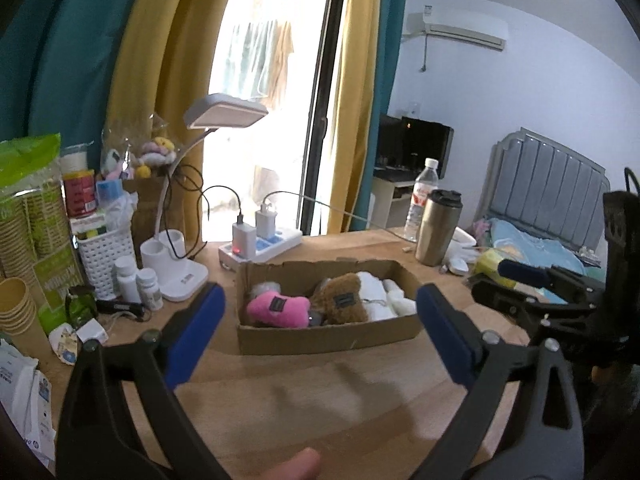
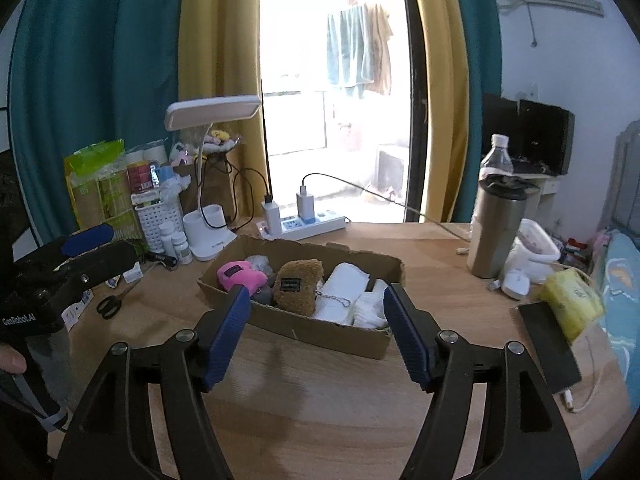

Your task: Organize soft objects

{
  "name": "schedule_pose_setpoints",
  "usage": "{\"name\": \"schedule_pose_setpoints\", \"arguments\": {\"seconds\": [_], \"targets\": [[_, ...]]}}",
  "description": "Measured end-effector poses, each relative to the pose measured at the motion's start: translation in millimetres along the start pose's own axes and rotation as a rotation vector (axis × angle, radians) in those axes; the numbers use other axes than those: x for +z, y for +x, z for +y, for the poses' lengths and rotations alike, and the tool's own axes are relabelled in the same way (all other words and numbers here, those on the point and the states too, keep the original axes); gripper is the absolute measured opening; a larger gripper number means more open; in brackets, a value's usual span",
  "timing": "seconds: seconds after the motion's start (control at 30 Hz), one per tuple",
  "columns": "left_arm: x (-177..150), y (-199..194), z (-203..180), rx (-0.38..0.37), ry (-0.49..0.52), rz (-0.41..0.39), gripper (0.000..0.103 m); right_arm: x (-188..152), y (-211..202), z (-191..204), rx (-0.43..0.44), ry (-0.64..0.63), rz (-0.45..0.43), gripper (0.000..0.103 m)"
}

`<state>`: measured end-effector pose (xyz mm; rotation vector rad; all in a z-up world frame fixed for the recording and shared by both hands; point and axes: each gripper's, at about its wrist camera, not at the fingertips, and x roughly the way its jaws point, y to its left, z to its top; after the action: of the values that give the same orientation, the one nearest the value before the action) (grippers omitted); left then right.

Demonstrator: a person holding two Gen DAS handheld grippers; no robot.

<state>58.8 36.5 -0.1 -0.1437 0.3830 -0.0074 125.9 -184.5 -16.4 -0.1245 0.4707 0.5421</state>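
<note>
The left gripper (image 1: 320, 320) is wide and holds nothing; the right gripper (image 2: 316, 328) is also apart and empty. Just ahead of both, on the worktop (image 2: 320, 400), stands the cardboard box (image 2: 304, 330) — inside lie the pink plush (image 2: 240, 274), brown plush (image 2: 298, 284) and white cloths (image 2: 344, 296).

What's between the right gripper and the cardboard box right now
Only bare table lies between the right gripper and cardboard box, seen in the right wrist view.
</note>
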Motion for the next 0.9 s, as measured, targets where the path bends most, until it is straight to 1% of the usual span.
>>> {"name": "schedule_pose_setpoints", "arguments": {"seconds": [0.07, 0.23, 0.33, 0.43, 0.6, 0.73, 0.9], "targets": [[0, -7, -4, 0.01, 0.005, -0.021, 0.097, -2, -10, 0, -0.011, 0.001, -0.015, 0.073], [1, -26, -15, 0.0, 0.024, -0.067, 0.098, -3, -30, 1, -0.034, 0.006, -0.055, 0.073], [2, -34, -20, -0.015, 0.027, -0.08, 0.098, -3, -44, 1, -0.049, 0.005, -0.082, 0.073], [6, -42, -26, -0.05, 0.04, -0.088, 0.098, -1, -59, 1, -0.071, 0.0, -0.111, 0.073], [11, -52, -38, -0.061, 0.061, -0.109, 0.098, 3, -81, 2, -0.1, -0.007, -0.158, 0.073], [18, -62, -46, -0.048, 0.076, -0.145, 0.098, 7, -95, 1, -0.118, -0.012, -0.191, 0.073], [25, -71, -51, -0.073, 0.077, -0.174, 0.098, 10, -109, -1, -0.139, -0.014, -0.222, 0.074]]}}
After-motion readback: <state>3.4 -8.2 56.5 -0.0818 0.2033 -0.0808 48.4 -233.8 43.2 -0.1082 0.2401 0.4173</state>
